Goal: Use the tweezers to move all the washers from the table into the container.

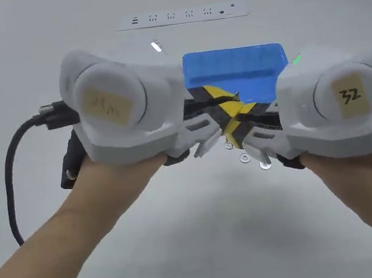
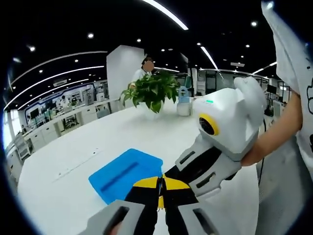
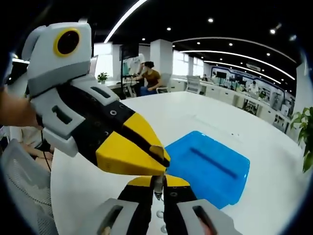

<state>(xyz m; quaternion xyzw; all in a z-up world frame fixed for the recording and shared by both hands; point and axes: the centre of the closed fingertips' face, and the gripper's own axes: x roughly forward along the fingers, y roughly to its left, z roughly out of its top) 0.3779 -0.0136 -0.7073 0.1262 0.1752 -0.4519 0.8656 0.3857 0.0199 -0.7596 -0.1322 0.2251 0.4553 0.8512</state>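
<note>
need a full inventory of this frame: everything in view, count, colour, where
container: 1, blue, on the table beyond the gripper tips
washers: at least 3, silver, on the table under the gripper tips
tweezers: 1, thin metal piece, probably these, between the right gripper's jaws
power strip: 1, white, far side of the table
cable: 1, black, at the left, running from the left gripper's rear
table: 1, white
plant: 1, green, far side of the table
people: 2, background
left gripper: 1, white with yellow-black jaws, shut
right gripper: 1, same colours, shut on the tweezers
hands: 2, one per gripper
</note>
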